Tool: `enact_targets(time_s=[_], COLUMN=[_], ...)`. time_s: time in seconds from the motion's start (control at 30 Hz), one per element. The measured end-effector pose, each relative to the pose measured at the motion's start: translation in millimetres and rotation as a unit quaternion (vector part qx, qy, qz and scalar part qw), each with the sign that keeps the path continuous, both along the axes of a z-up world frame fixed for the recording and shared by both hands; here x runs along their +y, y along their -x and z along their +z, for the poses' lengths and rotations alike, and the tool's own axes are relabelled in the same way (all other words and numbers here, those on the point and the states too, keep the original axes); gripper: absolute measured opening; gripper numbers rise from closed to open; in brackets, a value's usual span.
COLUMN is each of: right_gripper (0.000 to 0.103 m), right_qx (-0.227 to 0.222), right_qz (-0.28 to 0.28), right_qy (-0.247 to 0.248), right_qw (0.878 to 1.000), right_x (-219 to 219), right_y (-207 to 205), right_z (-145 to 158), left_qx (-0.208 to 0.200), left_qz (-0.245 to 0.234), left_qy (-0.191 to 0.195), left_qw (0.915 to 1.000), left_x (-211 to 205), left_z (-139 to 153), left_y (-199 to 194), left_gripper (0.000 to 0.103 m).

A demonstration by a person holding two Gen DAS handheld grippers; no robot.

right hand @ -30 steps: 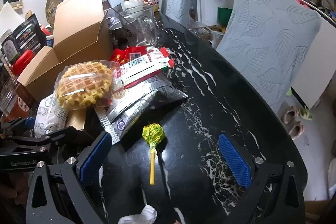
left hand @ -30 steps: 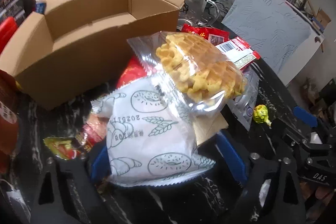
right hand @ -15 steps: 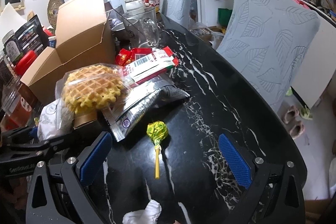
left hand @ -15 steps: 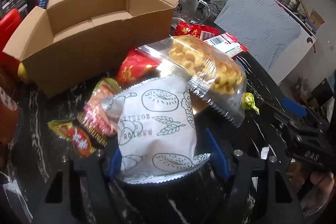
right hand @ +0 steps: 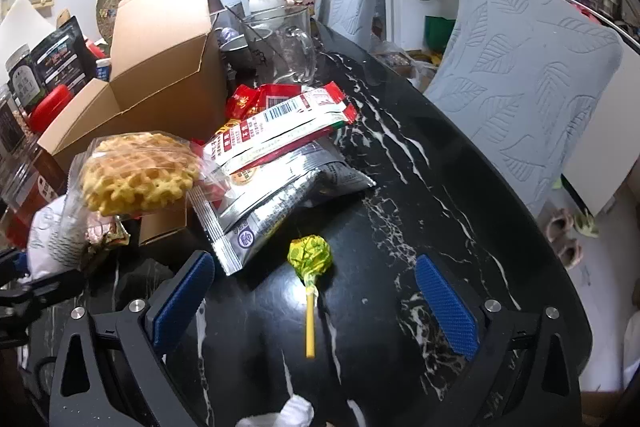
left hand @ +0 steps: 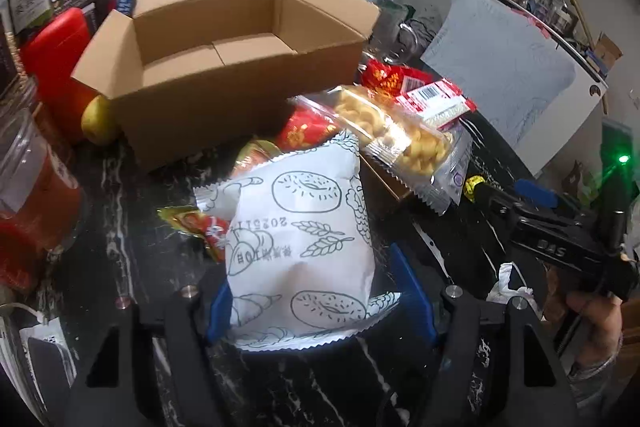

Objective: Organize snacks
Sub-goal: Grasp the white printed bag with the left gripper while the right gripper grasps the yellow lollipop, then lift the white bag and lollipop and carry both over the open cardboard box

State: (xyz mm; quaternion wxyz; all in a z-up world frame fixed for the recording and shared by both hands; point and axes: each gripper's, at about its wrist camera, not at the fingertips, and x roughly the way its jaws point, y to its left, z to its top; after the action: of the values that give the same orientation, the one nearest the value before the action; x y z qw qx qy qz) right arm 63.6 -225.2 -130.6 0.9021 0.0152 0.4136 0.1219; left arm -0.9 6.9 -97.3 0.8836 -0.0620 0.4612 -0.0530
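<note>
open cardboard box (left hand: 224, 55) unblocked, snack pile (left hand: 400, 131) before it

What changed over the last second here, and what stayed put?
The left hand-held gripper closed on the white bag and lifted it toward the box; the waffle tipped off it. The right hand-held gripper is closing, nothing gripped. The lollipop stayed put.

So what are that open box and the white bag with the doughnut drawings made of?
The box looks like plain brown corrugated cardboard, matt and unprinted, with creased flaps folded open. The white bag seems to be thin plastic film with a dull finish: its ends are crimped and zigzag-cut, and it puffs and wrinkles softly. It could be paper-faced; the look leaves that open.
</note>
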Motion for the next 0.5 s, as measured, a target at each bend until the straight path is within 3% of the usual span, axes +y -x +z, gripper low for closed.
enact_targets(time_s=[0.1, 0.17, 0.37, 0.5], right_gripper=[0.077, 0.072, 0.032, 0.027], right_qx=[0.011, 0.017, 0.029, 0.025], right_qz=[0.004, 0.01, 0.017, 0.019], right_qy=[0.003, 0.004, 0.016, 0.021], right_qw=[1.0, 1.0, 0.999, 0.999], right_x=[2, 4, 10, 11], right_y=[-4, -6, -11, -11], right_z=[-4, -7, -17, -19], left_qx=[-0.008, -0.013, -0.024, -0.025], left_qz=[0.005, 0.007, 0.009, 0.01], left_qy=[0.0, -0.003, -0.008, -0.007], left_qw=[1.0, 0.9999, 0.9997, 0.9996], left_x=[3, 4, 5, 6], left_z=[5, 8, 14, 15], left_y=[2, 3, 7, 7], left_gripper=[0.07, 0.07, 0.07, 0.07])
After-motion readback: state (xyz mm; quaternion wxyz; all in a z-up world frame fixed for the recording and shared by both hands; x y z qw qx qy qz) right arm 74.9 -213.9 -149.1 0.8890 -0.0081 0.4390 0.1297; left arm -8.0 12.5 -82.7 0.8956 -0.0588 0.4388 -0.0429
